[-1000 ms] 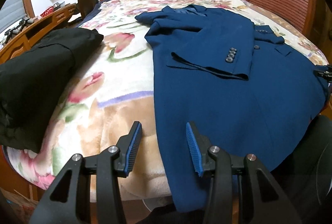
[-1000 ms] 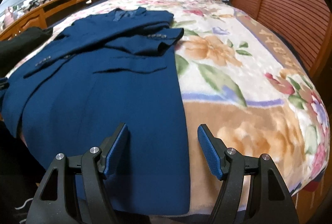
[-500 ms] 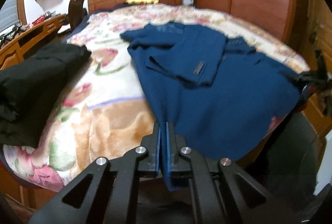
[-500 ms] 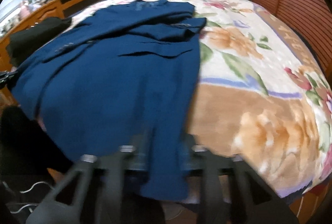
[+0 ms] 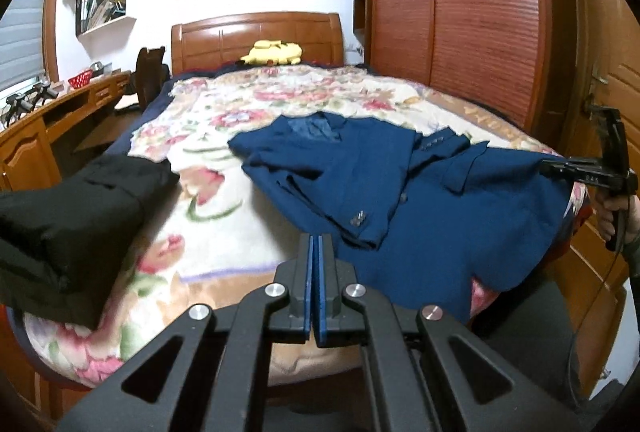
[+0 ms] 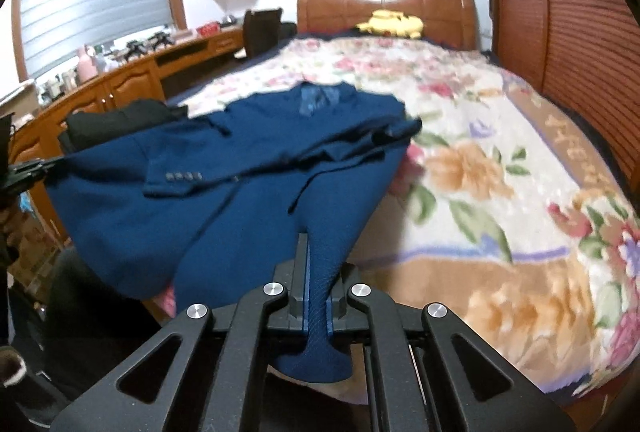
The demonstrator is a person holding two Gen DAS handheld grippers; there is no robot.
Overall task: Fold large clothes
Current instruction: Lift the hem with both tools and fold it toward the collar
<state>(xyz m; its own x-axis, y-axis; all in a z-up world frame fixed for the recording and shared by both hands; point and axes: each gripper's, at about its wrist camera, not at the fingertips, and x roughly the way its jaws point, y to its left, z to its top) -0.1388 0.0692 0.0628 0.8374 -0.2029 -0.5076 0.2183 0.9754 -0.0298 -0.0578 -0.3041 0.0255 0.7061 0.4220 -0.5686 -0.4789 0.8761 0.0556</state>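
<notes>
A blue suit jacket (image 5: 400, 191) lies on the floral bedspread (image 5: 224, 216), sleeves folded across its front, collar toward the headboard. Its lower hem is lifted off the bed's foot. My left gripper (image 5: 315, 252) is shut at the hem's left corner; the blue fabric runs into its closed pads. My right gripper (image 6: 318, 272) is shut on the hem's right corner, with fabric (image 6: 320, 264) bunched between and under its pads. In the left wrist view the right gripper (image 5: 580, 167) shows at the far right holding the cloth. In the right wrist view the left gripper (image 6: 24, 171) shows at the far left.
A folded black garment (image 5: 68, 220) lies on the bed's left edge. A yellow plush toy (image 5: 272, 53) sits by the wooden headboard (image 5: 256, 35). A wooden desk (image 5: 36, 123) runs along the left wall. A slatted wardrobe (image 5: 472, 19) stands on the right.
Both grippers went from open over the hem to shut on its corners. They then rose and pulled back, lifting the jacket's lower edge off the bed.
</notes>
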